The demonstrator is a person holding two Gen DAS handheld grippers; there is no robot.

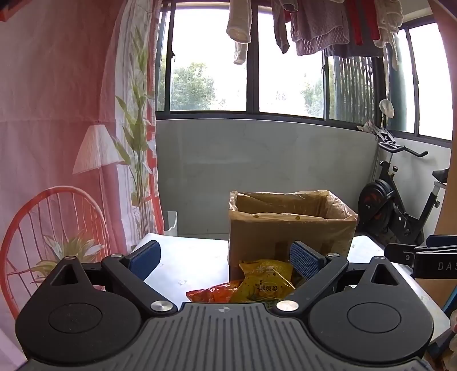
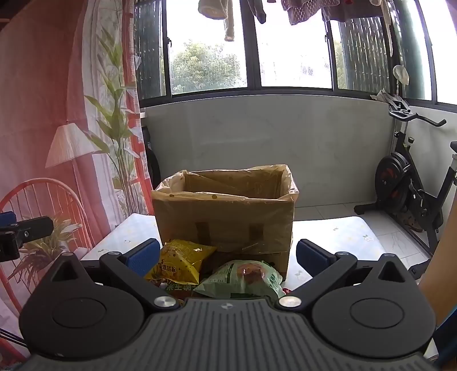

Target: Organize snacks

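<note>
An open cardboard box [image 1: 291, 231] lined with clear plastic stands on the white table [image 1: 188, 256]; it also shows in the right wrist view [image 2: 225, 217]. Snack bags lie in front of it: a yellow bag [image 1: 265, 281] and an orange bag [image 1: 214, 294] in the left wrist view, the yellow bag [image 2: 180, 261] and a green bag [image 2: 245, 279] in the right wrist view. My left gripper [image 1: 225, 261] is open and empty above the bags. My right gripper [image 2: 228, 256] is open and empty above the bags.
A pink printed curtain [image 1: 57, 142] hangs at the left. An exercise bike [image 2: 411, 182] stands at the right by the windows. Laundry [image 1: 314, 25] hangs overhead. The right gripper's body [image 1: 422, 256] shows at the right edge of the left wrist view.
</note>
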